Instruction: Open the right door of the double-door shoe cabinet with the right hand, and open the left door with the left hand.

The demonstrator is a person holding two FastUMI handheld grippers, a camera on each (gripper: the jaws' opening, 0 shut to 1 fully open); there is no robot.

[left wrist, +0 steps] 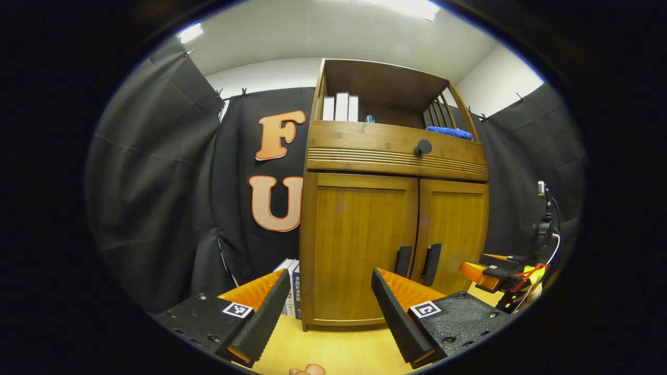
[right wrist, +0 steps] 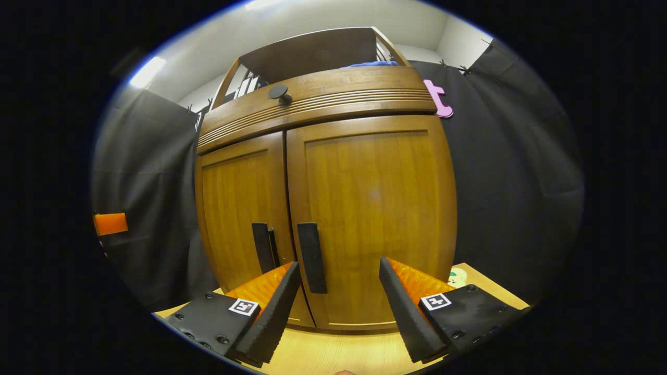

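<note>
Currently both brown wooden doors of the shoe cabinet (right wrist: 323, 208) are closed; it stands at the far edge of the light wooden tabletop (left wrist: 333, 349). Left gripper (left wrist: 328, 312) and right gripper (right wrist: 338, 307) hover before it, jaws spread, touching nothing.

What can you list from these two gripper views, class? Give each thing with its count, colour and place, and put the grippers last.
Shoe cabinet: one, brown wood, standing on the pale wooden surface.
Doors: two, brown, both closed.
Door handles: two, black, vertical, beside the centre seam.
Knob: one, black, on the band above the doors.
Books: three, white, upright on the top shelf.
Cloth: one, blue, top shelf, right side.
Books on the floor: several, left of the cabinet.
Left gripper: open, short of the doors.
Right gripper: open, near the right handle.
</note>
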